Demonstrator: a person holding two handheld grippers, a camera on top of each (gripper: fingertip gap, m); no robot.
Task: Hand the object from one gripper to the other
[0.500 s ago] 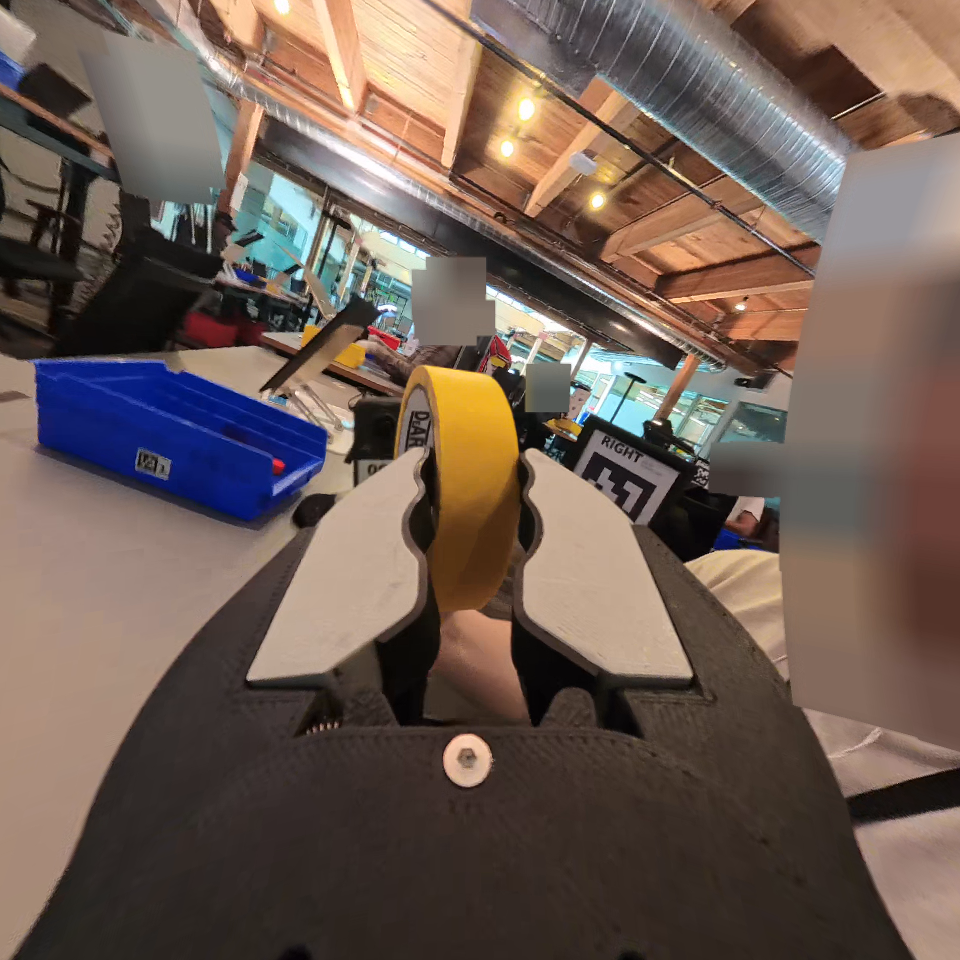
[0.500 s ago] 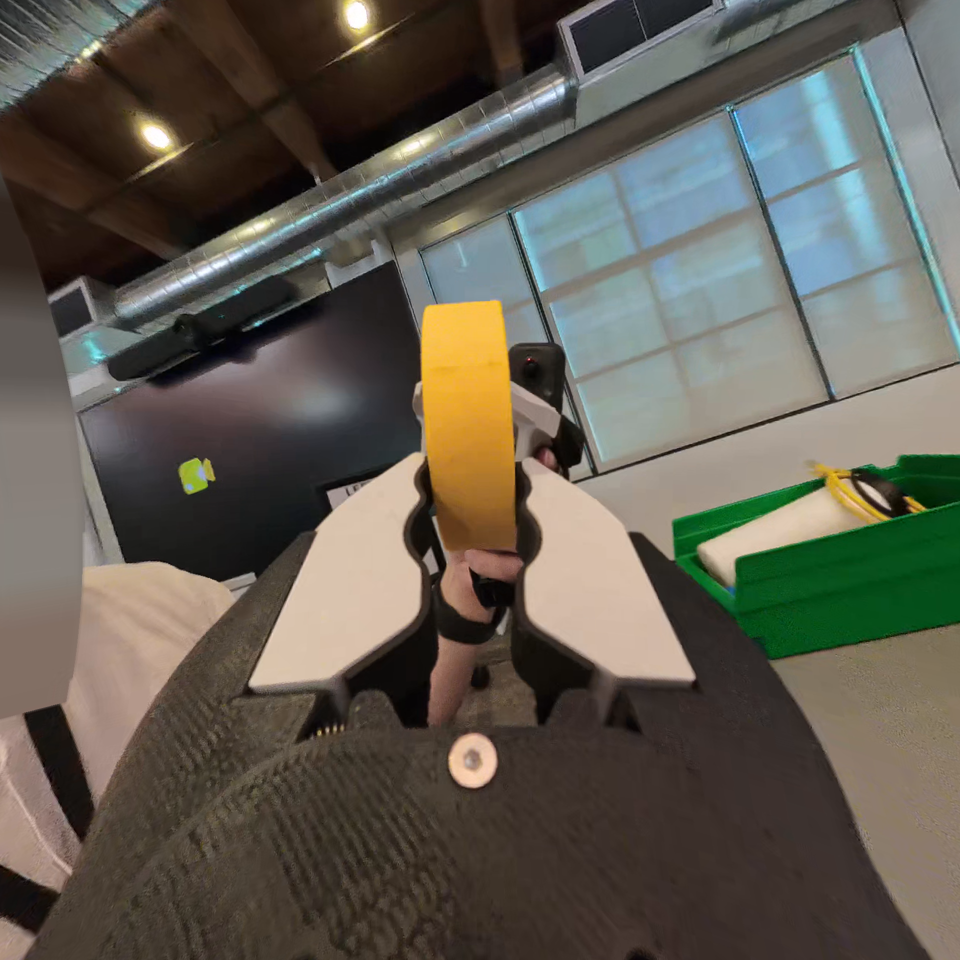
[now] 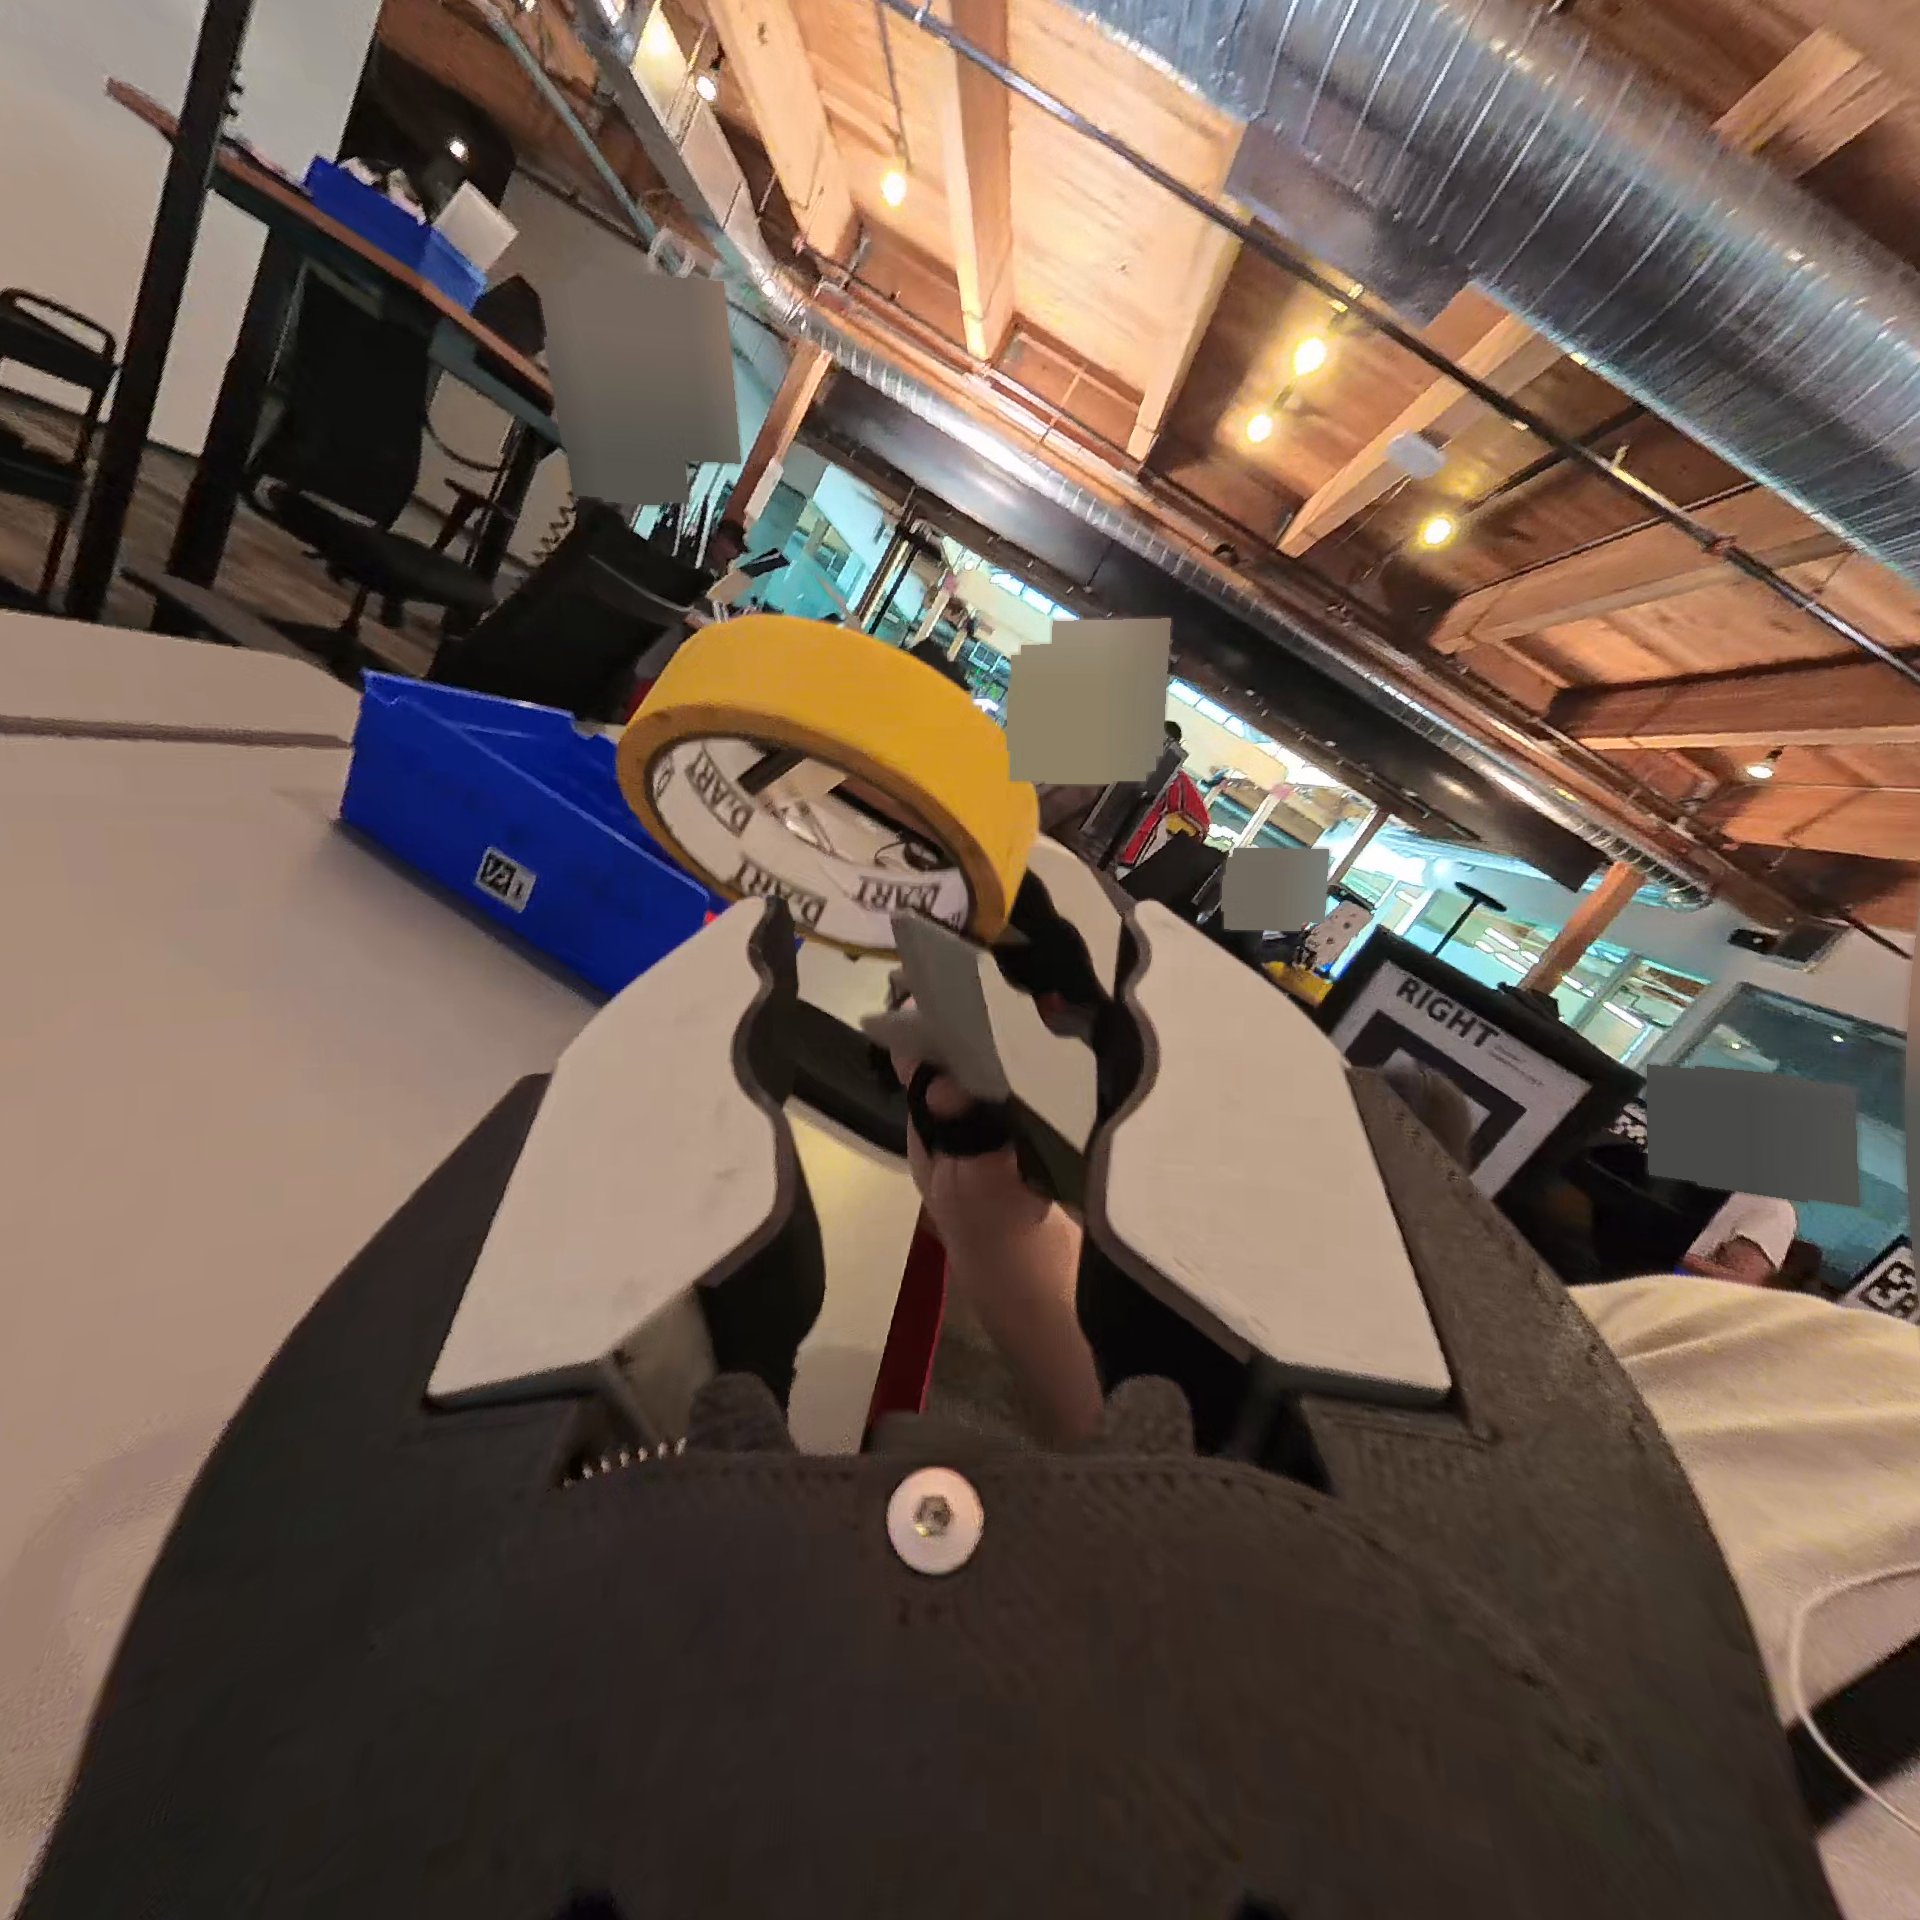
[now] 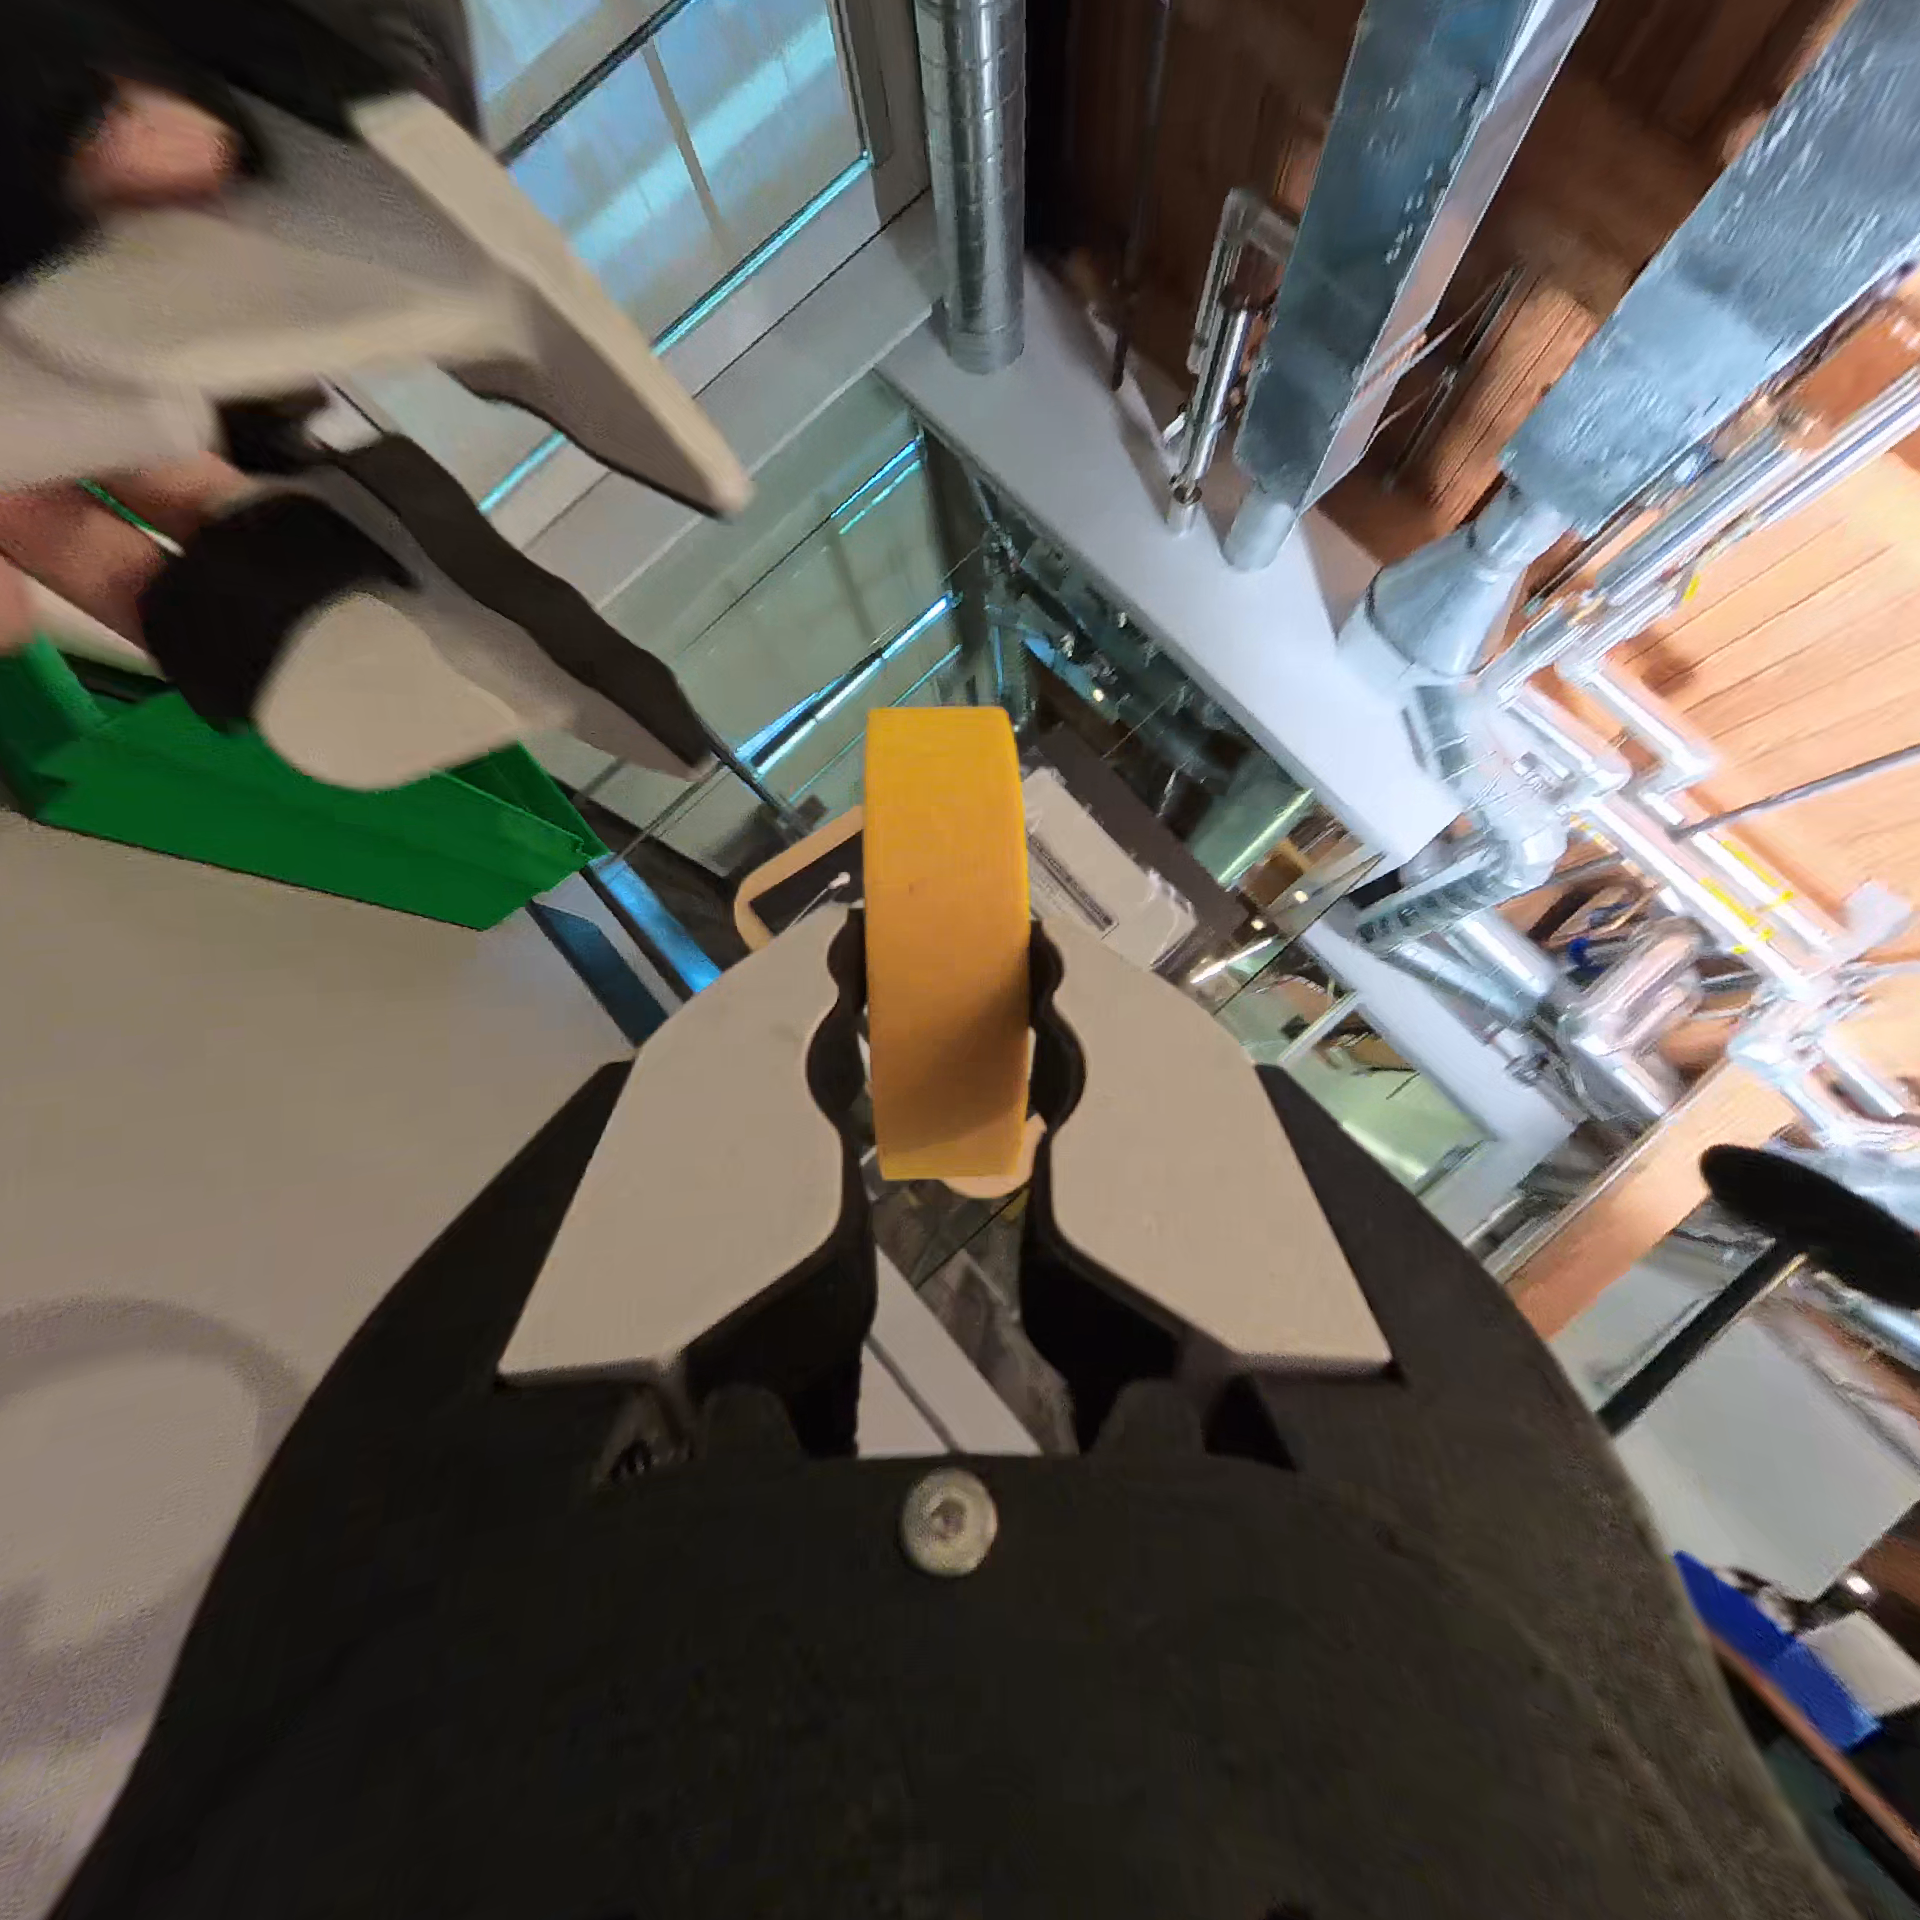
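Grey table, right gripper clamping yellow tape roll midair, left gripper spread empty

White table, matte top, fills left of left wrist view; thin seam line crosses its far part. Blue bin sits on it toward far edge, small sticker on near wall, contents not discernible. In right wrist view, same pale tabletop at left, green bin resting on it near far edge, partly hidden behind blurred gripper. Faint shadow on near surface.
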